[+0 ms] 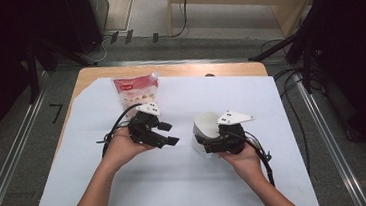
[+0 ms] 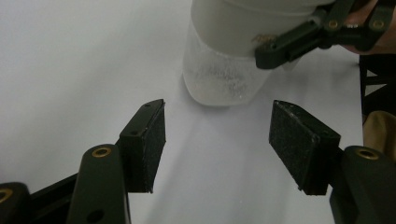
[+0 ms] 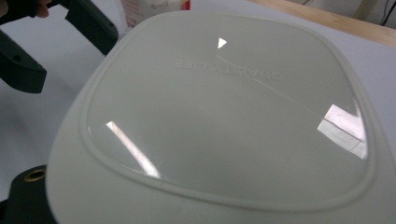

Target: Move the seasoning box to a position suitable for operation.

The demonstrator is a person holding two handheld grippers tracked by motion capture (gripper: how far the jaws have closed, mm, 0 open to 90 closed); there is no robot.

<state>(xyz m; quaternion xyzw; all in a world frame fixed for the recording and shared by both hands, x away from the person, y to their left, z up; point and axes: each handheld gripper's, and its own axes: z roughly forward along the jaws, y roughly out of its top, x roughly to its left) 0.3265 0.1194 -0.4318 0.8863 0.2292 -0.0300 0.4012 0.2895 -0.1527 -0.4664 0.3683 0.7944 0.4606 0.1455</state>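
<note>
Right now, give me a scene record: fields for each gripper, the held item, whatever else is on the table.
left gripper: open, nothing between its fingers, aimed at the container
right gripper: gripping the container
container: white, frosted, lid on, tilted, base by the sheet
bag: red and white, far edge of the sheet
sheet: white, covers the table

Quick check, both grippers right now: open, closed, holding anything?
Left gripper: open, nothing between its jaws.
Right gripper: closed on the lidded white container, one jaw visibly pressing its side in the left gripper view.
</note>
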